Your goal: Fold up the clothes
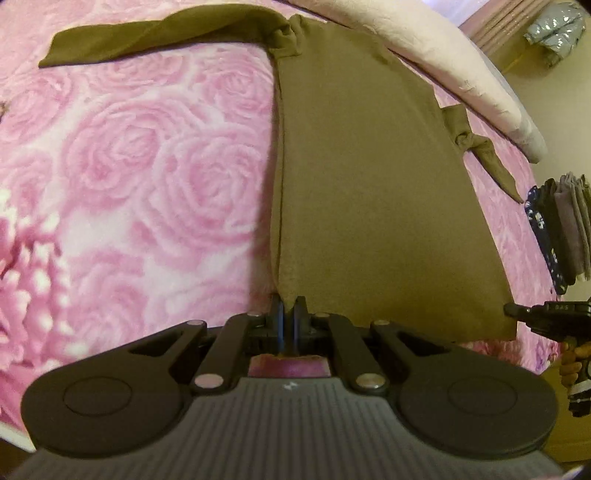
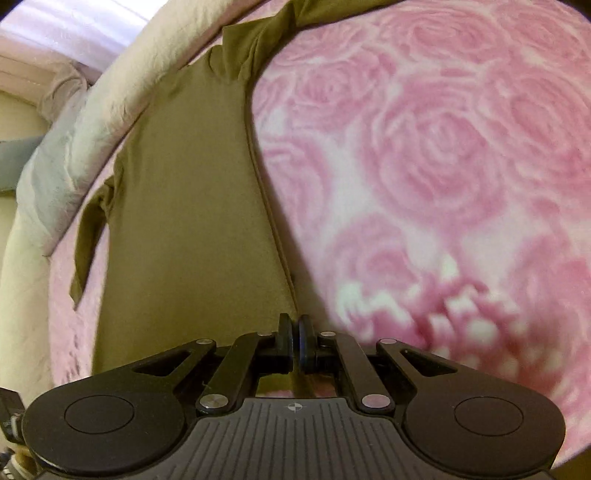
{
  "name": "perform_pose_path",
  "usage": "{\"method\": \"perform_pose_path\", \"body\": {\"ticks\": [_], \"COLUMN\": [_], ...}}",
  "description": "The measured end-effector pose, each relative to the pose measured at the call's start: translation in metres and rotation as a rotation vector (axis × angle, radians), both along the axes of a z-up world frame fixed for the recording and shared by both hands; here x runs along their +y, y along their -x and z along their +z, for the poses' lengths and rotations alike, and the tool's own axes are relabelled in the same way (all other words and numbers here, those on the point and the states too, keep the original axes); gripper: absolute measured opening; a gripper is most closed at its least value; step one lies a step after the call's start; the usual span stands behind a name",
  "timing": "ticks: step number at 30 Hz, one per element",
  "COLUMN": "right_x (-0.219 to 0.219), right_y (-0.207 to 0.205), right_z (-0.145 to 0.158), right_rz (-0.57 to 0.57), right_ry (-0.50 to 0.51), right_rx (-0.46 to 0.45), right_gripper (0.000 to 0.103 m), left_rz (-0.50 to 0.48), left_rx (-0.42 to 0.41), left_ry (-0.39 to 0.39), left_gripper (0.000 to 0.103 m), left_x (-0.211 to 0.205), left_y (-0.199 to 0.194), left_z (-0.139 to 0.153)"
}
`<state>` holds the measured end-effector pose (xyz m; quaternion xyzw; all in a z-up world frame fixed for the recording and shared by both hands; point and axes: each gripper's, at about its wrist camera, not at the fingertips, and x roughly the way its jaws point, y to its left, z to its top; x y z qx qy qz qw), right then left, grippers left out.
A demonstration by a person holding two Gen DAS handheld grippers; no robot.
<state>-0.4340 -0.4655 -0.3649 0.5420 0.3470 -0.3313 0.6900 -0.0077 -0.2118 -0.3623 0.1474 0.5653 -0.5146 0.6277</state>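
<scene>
An olive-brown long-sleeved shirt (image 1: 369, 184) lies flat on a pink rose-patterned blanket (image 1: 147, 166). One sleeve (image 1: 147, 40) stretches away to the left at the far end. The other sleeve (image 1: 487, 155) is bunched at the right edge. My left gripper (image 1: 289, 306) is shut on the shirt's near left hem corner. In the right wrist view the shirt (image 2: 184, 203) fills the left half, and my right gripper (image 2: 294, 325) is shut on its near edge where the side seam ends. The right gripper (image 1: 511, 310) also shows at the left view's right edge, held by a hand (image 1: 572, 362).
A white duvet (image 1: 443, 55) (image 2: 74, 140) runs along the far side of the bed, close to the shirt. A stack of folded clothes (image 1: 561, 229) sits at the bed's right end. Silver bags (image 1: 554, 33) lie beyond. The blanket (image 2: 443, 147) spreads wide beside the shirt.
</scene>
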Motion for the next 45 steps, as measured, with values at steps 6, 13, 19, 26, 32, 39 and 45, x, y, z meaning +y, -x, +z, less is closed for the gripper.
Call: {"method": "perform_pose_path", "body": {"ticks": [6, 13, 19, 26, 32, 39, 45], "right_x": [0.026, 0.039, 0.036, -0.005, -0.023, -0.031, -0.037], "right_y": [0.023, 0.014, 0.011, 0.002, -0.021, -0.044, -0.070], "right_z": [0.008, -0.011, 0.010, 0.005, 0.000, -0.013, -0.021], "right_rz": [0.032, 0.053, 0.093, -0.184, -0.223, -0.355, -0.371], "right_ry": [0.002, -0.068, -0.021, -0.037, -0.018, -0.069, -0.060], "right_rx": [0.074, 0.199, 0.341, 0.355, 0.401, 0.457, 0.554], "right_gripper": [0.001, 0.011, 0.073, 0.073, 0.073, 0.074, 0.074], "left_rz": [-0.003, 0.036, 0.025, 0.034, -0.216, -0.687, -0.844], "left_rx": [-0.020, -0.065, -0.168, -0.503, -0.864, -1.205, -1.038], "left_ry": [-0.037, -0.149, -0.169, -0.112, -0.143, -0.189, -0.180], "left_gripper": [0.003, 0.021, 0.029, 0.037, 0.038, 0.038, 0.000], "left_x": [0.029, 0.042, 0.048, -0.004, -0.068, -0.087, -0.087], "left_y": [0.007, 0.023, 0.002, -0.077, -0.143, -0.178, -0.201], "left_z": [-0.005, -0.028, -0.007, -0.002, -0.030, -0.084, -0.066]}}
